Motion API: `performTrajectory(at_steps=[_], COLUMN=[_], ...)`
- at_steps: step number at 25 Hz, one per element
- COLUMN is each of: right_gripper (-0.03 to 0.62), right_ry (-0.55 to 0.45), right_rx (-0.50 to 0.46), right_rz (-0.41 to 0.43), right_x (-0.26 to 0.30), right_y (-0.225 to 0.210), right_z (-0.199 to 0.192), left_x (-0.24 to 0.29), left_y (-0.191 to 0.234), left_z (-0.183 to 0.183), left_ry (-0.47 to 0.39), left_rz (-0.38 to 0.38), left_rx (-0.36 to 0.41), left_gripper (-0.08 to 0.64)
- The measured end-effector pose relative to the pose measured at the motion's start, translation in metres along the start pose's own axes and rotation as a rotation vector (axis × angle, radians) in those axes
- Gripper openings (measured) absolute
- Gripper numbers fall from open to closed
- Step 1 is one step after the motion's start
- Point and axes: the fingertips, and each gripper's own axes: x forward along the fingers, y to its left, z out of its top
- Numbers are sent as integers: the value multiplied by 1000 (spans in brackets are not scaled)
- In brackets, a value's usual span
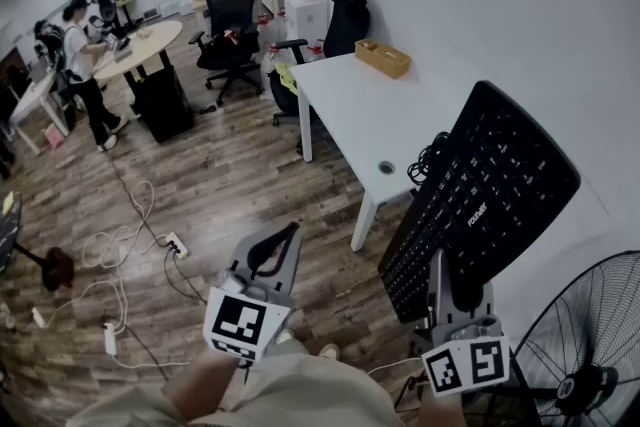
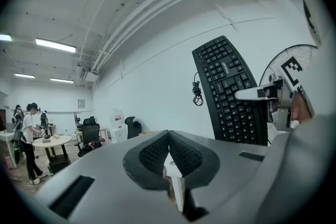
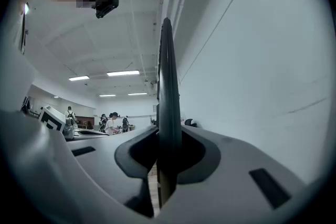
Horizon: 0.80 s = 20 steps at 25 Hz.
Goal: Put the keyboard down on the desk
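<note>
At the far left a person [image 1: 82,65] stands at a round table [image 1: 140,45], well away from the work. Cables [image 1: 125,240] and a power strip [image 1: 176,244] lie on the wooden floor [image 1: 210,185] nearer in.

The left gripper [image 1: 285,240] hangs low over the floor and points level. Its own view shows the pads pressed together with nothing between them, so it is closed and empty and plays no part for now.

Right of it stands the white tabletop [image 1: 350,100]. It is bare along most of its length, with a small box [image 1: 383,57] at the far end and a round cable hole [image 1: 386,167] near the near end.

Further right, the right gripper [image 1: 448,273] clamps the near edge of the black keyboard [image 1: 487,185]. In its own view the board runs edge-on between the jaws, which are narrowed tight onto it. The keyboard is in the air, tilted steeply with its keys facing left, near the right-hand wall and around the near right corner of the tabletop. Its coiled cable [image 1: 430,155] hangs by its far side. A fan [image 1: 590,345] stands at the lower right.

The step in hand looks like the carry, and the keyboard is not yet set down. The next move calls for bringing it left and away over the bare tabletop, turning it flat with the keys up, lowering it until it rests, then opening the jaws. The loose cable could snag on the edge.
</note>
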Motion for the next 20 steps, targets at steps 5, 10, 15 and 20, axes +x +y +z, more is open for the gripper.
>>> performTrajectory(at_steps=[5,10,15,20], right_gripper=[86,86,86,86], right_ry=[3,21,36,43], right_rx=[15,1,6,10], right_rz=[-3,-5,6,23], right_x=[1,-1,-1,1], right_y=[-1,-5,-9,-16], right_z=[-2,-3,-6,-8], left_x=[0,2,6,9], left_y=[2,-3,-6,-13], left_z=[1,3,5,5], left_ry=[-4,3,15,16], left_rz=[-2,-6,-7,4], left_rx=[4,13,47,47], left_gripper=[23,23,23,23])
